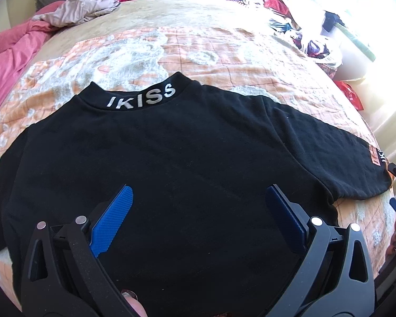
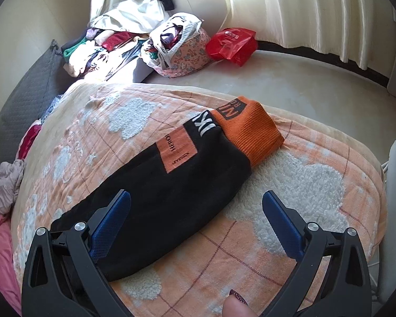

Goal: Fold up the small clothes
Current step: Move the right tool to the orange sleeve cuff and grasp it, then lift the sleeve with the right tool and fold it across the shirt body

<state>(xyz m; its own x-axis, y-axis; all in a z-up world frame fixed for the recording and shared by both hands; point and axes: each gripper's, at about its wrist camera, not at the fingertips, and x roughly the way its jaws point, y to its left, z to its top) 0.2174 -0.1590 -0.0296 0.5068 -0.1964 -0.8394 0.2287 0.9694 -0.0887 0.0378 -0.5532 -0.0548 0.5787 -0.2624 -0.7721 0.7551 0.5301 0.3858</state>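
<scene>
Lying flat across the lower centre of the left view: a black sweatshirt (image 1: 171,163), soft and matte, collar printed with pale letters toward the upper middle. Spreading beneath it, a fleecy orange-and-white blanket (image 1: 203,52) with a thin grid pattern. Crowding the upper left of that view, a crumpled pink quilt (image 1: 10,52) and a beige garment (image 1: 79,8); piling up at upper right, loose clothes (image 1: 282,2).

Hovering over the shirt's lower body, the left gripper (image 1: 198,211), jaws spread wide and clamping nothing, blue ribbed pads (image 1: 113,219) facing inward. Peeking in at bottom centre, a thumb tip.

Showing only in the right view: the sleeve (image 2: 171,185) stretching diagonally from lower left to upper centre, ending in a ribbed orange cuff (image 2: 248,134), with an orange patch sewn mid-sleeve. Resting beyond the bed edge at the top, a red plastic bag (image 2: 232,43), a flowered cloth bag (image 2: 182,55) stuffed with clothes, and a pleated pale curtain (image 2: 316,13).

Hanging above sleeve and blanket, the right gripper (image 2: 196,216), likewise released and empty, left pad over black fabric, right pad over the blanket.
</scene>
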